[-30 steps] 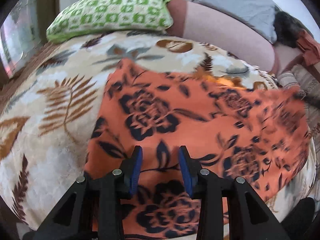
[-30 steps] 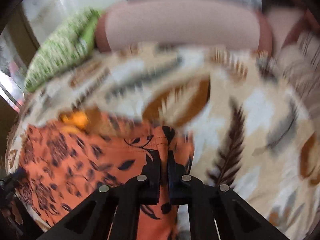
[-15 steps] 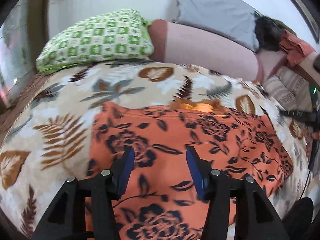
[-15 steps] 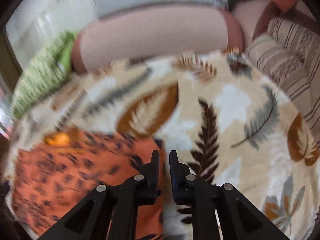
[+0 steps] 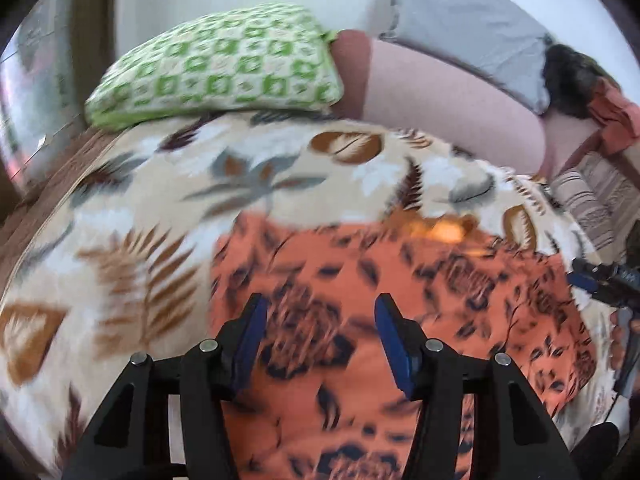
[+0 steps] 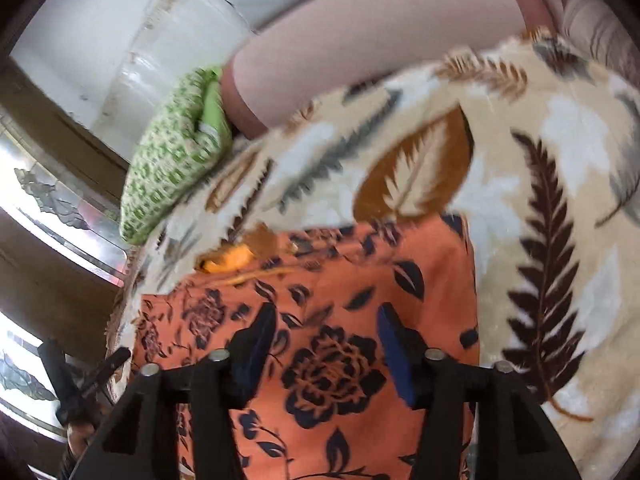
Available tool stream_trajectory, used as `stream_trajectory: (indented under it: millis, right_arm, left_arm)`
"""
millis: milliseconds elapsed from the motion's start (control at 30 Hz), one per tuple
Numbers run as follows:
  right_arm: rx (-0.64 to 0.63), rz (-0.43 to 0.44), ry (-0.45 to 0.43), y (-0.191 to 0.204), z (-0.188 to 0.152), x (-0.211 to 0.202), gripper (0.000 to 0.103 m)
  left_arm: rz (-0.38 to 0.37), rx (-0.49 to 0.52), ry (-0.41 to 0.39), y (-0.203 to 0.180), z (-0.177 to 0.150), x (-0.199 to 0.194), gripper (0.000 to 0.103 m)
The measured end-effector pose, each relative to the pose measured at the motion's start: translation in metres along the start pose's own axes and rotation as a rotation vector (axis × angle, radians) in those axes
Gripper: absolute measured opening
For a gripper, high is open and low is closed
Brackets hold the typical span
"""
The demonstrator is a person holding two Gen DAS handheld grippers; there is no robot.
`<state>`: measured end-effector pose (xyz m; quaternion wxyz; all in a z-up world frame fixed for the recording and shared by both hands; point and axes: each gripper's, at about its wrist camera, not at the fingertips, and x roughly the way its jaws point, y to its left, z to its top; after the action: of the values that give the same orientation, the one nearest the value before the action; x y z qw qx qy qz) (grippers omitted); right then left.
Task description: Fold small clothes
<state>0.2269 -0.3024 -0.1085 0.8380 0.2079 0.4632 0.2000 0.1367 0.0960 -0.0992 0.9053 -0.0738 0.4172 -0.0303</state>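
- Left wrist view: the cloth (image 5: 400, 280), orange with dark flowers, lies flat on the bed (image 5: 132, 240) under the left tongs (image 5: 320, 344). Their jaws are opening, nothing pinched between them. The cloth looks thin, light and limp, so it would likely sag and crease; a corner or hem seems the best hold.
- Right wrist view: the right tongs (image 6: 326, 344) hang over the cloth's right part, jaws opening, the cloth not gripped.
- No brand, label or writing is readable in either view.
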Motion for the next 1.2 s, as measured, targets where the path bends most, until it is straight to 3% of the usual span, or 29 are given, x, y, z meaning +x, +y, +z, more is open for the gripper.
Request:
stream_trajectory:
  millis: [67,100,167,200,233,333,400,467,533,667,700,800,867,1033,1133,1200]
  right_arm:
    - [0.04,-0.039,0.011,-0.017,0.005,0.017,0.067]
    - [0.078,-0.048,0.025,-0.031,0.005,0.025,0.067]
    - [0.187,0.002,0.065,-0.056,0.001,0.043,0.067]
    - [0.209,0.018,0.041,-0.062,0.003,0.039,0.067]
    - [0.225,0.026,0.041,-0.062,0.006,0.034,0.067]
    - [0.186,0.133,-0.013,-0.049,0.018,0.013,0.068]
    - [0.208,0.123,-0.015,-0.056,0.023,0.02,0.069]
    - [0.267,0.055,0.067,-0.08,0.023,0.054,0.07]
    - [0.342,0.111,0.024,-0.088,0.025,0.05,0.067]
    - [0.203,0.075,-0.027,-0.05,0.025,0.003,0.068]
    - [0.184,0.08,-0.023,-0.042,0.018,-0.012,0.068]
    - [0.182,-0.022,-0.032,-0.031,-0.017,-0.061,0.068]
    - [0.315,-0.044,-0.041,-0.04,-0.059,-0.083,0.069]
    - [0.622,0.09,-0.017,-0.05,-0.158,-0.091,0.071]
    - [0.744,0.152,-0.063,-0.063,-0.171,-0.071,0.071]
    - [0.841,0.139,-0.104,-0.077,-0.174,-0.057,0.071]
  left_arm:
    - [-0.048,-0.018,0.04,0.004,0.016,0.025,0.057]
    - [-0.017,-0.033,0.092,0.01,0.021,0.044,0.057]
    - [0.136,-0.088,0.195,0.028,0.017,0.076,0.053]
    - [0.133,-0.155,0.205,0.044,0.013,0.083,0.053]
    - [0.109,-0.185,0.171,0.05,0.013,0.077,0.051]
    - [0.146,-0.131,0.14,0.041,0.014,0.067,0.05]
    - [0.165,-0.112,0.151,0.041,0.011,0.075,0.051]
    - [0.153,-0.156,0.136,0.049,0.011,0.077,0.051]
    - [0.159,-0.149,0.143,0.047,0.014,0.077,0.051]
    - [0.193,-0.133,0.107,0.04,0.016,0.057,0.053]
    - [0.192,-0.13,0.088,0.038,0.014,0.048,0.053]
    - [0.136,-0.099,0.014,0.024,0.0,0.011,0.058]
    - [0.108,-0.073,-0.017,0.012,-0.012,-0.007,0.06]
    - [0.045,-0.043,-0.04,-0.011,-0.042,-0.03,0.064]
    - [0.018,-0.039,-0.014,-0.019,-0.054,-0.033,0.064]
    - [0.019,-0.064,-0.005,-0.017,-0.061,-0.035,0.065]
